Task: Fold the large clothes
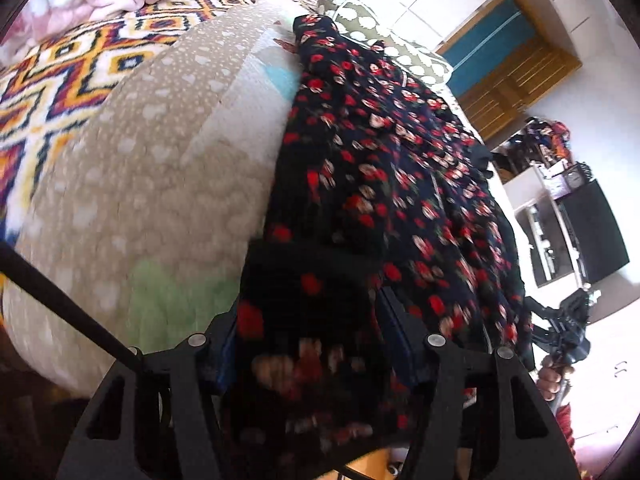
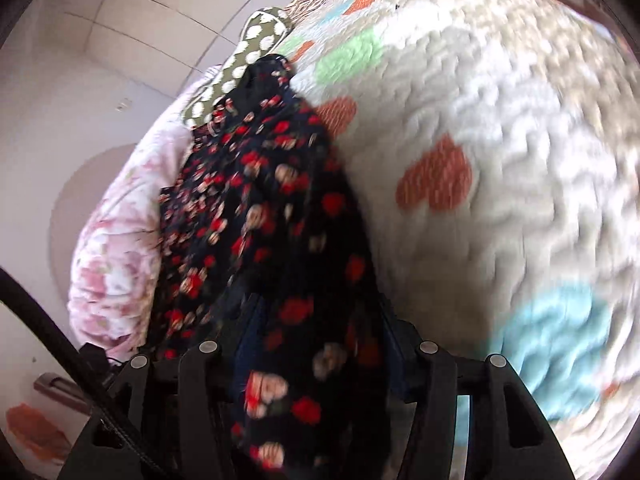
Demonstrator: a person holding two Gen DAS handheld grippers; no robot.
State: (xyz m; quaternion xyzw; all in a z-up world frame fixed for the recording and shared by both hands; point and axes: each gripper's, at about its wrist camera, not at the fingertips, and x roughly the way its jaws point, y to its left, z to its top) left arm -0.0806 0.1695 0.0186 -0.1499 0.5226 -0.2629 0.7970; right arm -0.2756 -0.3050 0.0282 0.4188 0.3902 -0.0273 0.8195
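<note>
A large black garment with red and pink flowers (image 1: 384, 168) lies stretched along the bed, seen in both wrist views (image 2: 248, 184). My left gripper (image 1: 308, 312) is shut on one end of the floral garment; the cloth bunches between its fingers and drapes over them. My right gripper (image 2: 320, 320) is shut on another part of the same garment, the cloth hanging down between its fingers. The right gripper also shows in the left wrist view (image 1: 568, 340) at the lower right, held by a hand. The fingertips are hidden by cloth.
The bed has a beige quilt with coloured hearts (image 2: 500, 160) (image 1: 160, 160). A bright patterned blanket (image 1: 60, 80), a pink floral duvet (image 2: 116, 240) and a green spotted pillow (image 1: 372, 28) (image 2: 248, 48) lie on it. A wooden door (image 1: 508, 76) and shelves with a dark screen (image 1: 592, 224) stand beyond.
</note>
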